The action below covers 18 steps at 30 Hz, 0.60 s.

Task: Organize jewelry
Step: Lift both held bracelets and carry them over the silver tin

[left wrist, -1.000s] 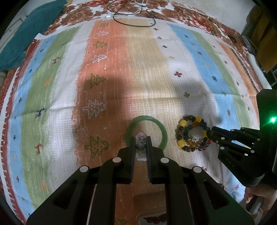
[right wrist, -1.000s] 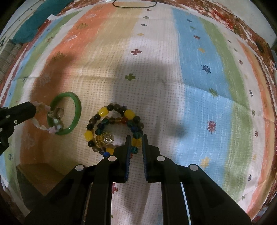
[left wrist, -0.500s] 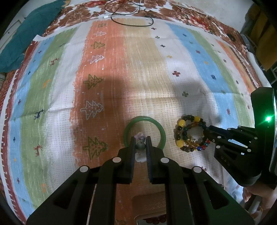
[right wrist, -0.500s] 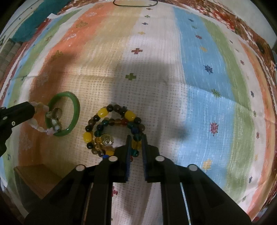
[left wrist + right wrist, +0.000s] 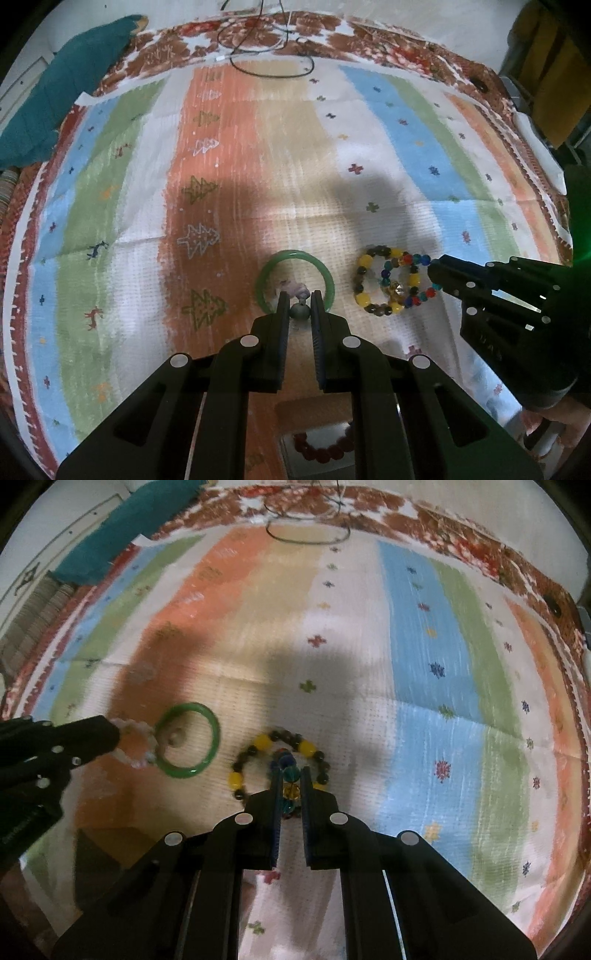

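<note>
A green bangle [image 5: 295, 278] lies on the striped cloth, also in the right wrist view [image 5: 188, 746]. My left gripper [image 5: 300, 301] is shut on a pale pink bead bracelet [image 5: 136, 744] with a grey bead [image 5: 300, 312], held at the bangle's near rim. Right of it lie a yellow-and-dark bead bracelet [image 5: 364, 284] and a multicoloured bead bracelet [image 5: 415, 275]. My right gripper [image 5: 290, 775] is shut on the multicoloured bracelet [image 5: 290, 771], over the yellow-and-dark one [image 5: 264, 744].
A wooden box [image 5: 314, 435] with a red bead bracelet [image 5: 321, 448] inside sits just below my left gripper, also in the right wrist view [image 5: 107, 845]. A black cable [image 5: 266, 59] and a teal cloth [image 5: 62, 99] lie at the far edge.
Both grippers have lifted back a little with their bracelets. The multicoloured bracelet has pulled partly off the yellow-and-dark one. The pink bracelet has slid toward the bangle's edge.
</note>
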Tool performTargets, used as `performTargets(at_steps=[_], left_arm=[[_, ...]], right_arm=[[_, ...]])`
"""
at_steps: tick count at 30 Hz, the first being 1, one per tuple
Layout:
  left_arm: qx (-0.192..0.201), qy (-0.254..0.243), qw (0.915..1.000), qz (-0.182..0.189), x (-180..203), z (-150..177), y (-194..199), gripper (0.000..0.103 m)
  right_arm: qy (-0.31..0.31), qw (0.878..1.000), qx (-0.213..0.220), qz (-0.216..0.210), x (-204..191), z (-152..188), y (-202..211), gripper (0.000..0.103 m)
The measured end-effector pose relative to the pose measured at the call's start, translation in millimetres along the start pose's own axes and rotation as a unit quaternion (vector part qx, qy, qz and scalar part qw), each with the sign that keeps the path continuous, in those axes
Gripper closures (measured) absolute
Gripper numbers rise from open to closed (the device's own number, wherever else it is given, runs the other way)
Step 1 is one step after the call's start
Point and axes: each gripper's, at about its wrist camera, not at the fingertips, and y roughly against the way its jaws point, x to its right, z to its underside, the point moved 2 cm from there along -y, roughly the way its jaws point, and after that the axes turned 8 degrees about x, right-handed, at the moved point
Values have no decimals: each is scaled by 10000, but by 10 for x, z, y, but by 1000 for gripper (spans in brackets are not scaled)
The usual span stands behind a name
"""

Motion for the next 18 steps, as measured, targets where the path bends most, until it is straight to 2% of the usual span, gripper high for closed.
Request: performTargets(at_steps=[18], left_arm=[[706, -193, 9973, 22, 187, 112, 714, 92]], right_arm=[[-128, 9974, 708, -100, -112, 87, 640, 93]])
